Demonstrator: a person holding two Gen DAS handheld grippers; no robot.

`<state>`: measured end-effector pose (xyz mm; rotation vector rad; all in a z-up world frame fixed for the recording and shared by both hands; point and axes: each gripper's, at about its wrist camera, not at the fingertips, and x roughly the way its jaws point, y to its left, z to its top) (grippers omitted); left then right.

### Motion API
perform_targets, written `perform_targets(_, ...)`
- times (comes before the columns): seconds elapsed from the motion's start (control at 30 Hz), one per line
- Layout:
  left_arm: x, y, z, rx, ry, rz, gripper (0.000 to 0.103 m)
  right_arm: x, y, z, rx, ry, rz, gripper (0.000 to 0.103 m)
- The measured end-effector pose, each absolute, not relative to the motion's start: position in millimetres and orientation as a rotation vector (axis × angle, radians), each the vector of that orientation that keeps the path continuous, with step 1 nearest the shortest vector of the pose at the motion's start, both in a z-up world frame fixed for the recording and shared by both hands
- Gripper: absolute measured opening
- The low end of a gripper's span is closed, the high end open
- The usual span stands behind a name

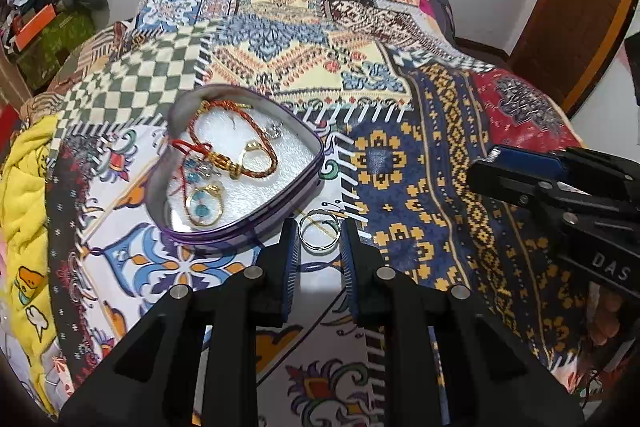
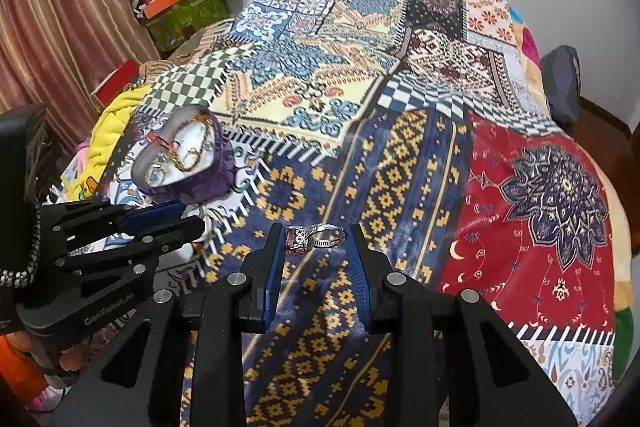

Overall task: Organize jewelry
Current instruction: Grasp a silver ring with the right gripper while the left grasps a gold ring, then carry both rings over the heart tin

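The open left gripper straddles a plain silver ring, at five o'clock from the purple heart-shaped tin. The open right gripper straddles a silver ring with a pink stone. Either ring could be pushed into the soft patchwork blanket and lost.

White letters "DAS" are showing on the black body of the right claw. Faint raised lettering is running along the left claw, too blurred for me to make out.

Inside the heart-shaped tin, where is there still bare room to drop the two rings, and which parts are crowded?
In the heart-shaped tin, bare white lining shows along the right wall, beside the braided red cord. The left and middle are crowded: cord, gold ring, blue-eye ring.
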<state>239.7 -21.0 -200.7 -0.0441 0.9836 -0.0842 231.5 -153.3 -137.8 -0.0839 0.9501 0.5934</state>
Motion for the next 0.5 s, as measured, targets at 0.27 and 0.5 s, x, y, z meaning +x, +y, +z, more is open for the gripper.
perform_targets(0.27, 223, -5, -167, -0.067, 0.904, -0.089, 0.02, 224, -138, -113, -0.084, 0.896, 0.617, 0.028)
perform_targets(0.5, 212, 15, -145, -0.078, 0.846, -0.073, 0.02, 218, -120, -94, -0.079, 0.851, 0.649, 0.028)
